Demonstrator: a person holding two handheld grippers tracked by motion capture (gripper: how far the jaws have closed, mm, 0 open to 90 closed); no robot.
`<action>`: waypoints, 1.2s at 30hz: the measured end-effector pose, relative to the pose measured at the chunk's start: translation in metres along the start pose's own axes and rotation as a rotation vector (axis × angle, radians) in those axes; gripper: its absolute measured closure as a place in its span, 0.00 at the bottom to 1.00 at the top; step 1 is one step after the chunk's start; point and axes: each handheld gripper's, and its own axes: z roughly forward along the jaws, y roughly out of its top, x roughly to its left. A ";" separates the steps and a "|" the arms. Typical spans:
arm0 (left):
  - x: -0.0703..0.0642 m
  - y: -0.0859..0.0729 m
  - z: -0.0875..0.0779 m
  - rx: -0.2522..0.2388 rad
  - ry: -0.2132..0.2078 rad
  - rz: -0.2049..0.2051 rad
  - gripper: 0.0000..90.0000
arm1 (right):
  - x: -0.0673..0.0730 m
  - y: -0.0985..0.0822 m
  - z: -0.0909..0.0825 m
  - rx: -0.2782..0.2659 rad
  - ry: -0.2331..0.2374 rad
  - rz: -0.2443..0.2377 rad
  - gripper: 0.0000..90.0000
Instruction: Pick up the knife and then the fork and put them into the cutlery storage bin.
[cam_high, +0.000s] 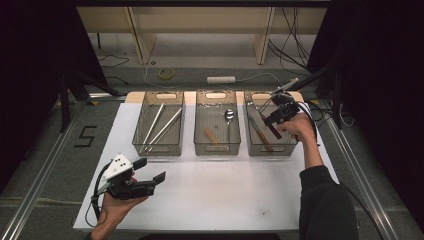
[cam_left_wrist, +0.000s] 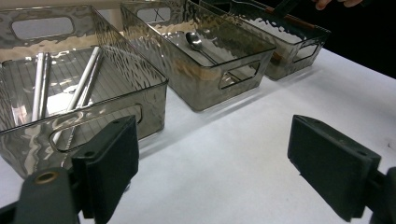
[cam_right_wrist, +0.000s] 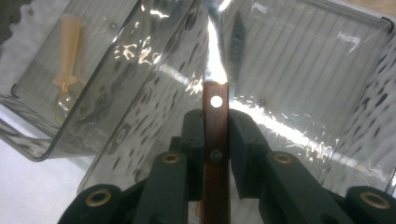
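Knife with a wooden handle sits clamped between your right tongs, blade pointing into the right-hand bin at the upper right of the high view. Your left tongs rest wide apart and empty at the lower left, above the white table. I judge the risk is the blade tip catching the bin's wall, or the narrow handle twisting in the pads if you let go from too high. Another knife already lies there, so the two could clash.
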 end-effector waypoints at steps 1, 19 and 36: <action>0.000 0.000 0.000 0.001 0.000 0.001 0.18 | 0.000 0.000 0.000 0.005 -0.002 0.006 0.86; 0.000 0.000 0.000 0.000 0.000 0.001 0.18 | -0.004 0.001 0.011 0.029 -0.062 0.048 0.86; -0.001 0.000 0.000 0.002 0.001 0.003 0.18 | -0.005 -0.004 0.025 0.057 -0.083 0.043 0.86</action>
